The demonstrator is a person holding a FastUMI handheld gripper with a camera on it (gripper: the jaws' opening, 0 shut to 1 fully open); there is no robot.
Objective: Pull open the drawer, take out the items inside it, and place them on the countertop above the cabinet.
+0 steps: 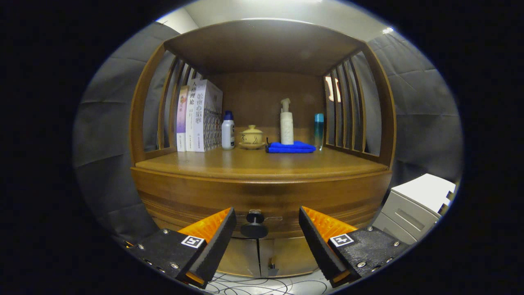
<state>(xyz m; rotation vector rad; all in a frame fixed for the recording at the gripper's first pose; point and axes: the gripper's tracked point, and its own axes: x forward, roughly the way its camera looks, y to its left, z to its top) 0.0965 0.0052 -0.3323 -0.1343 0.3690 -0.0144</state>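
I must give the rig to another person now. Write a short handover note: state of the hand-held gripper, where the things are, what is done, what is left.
Hand-held gripper: open, empty, fingers either side of the drawer knob, not pressing it.
Drawer: closed, below the countertop; its contents are hidden.
Countertop: books, bottles, a lidded cup and a blue cloth stand at the back; the front is free.
Done: gripper lined up with the knob.
Left: grip the knob, pull the drawer open, move its items onto the countertop.

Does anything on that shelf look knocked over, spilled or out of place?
Nothing stands out. The books, bottles and lidded cup stand upright, the blue cloth lies folded, the drawer is shut, and the open tongs flank its knob.
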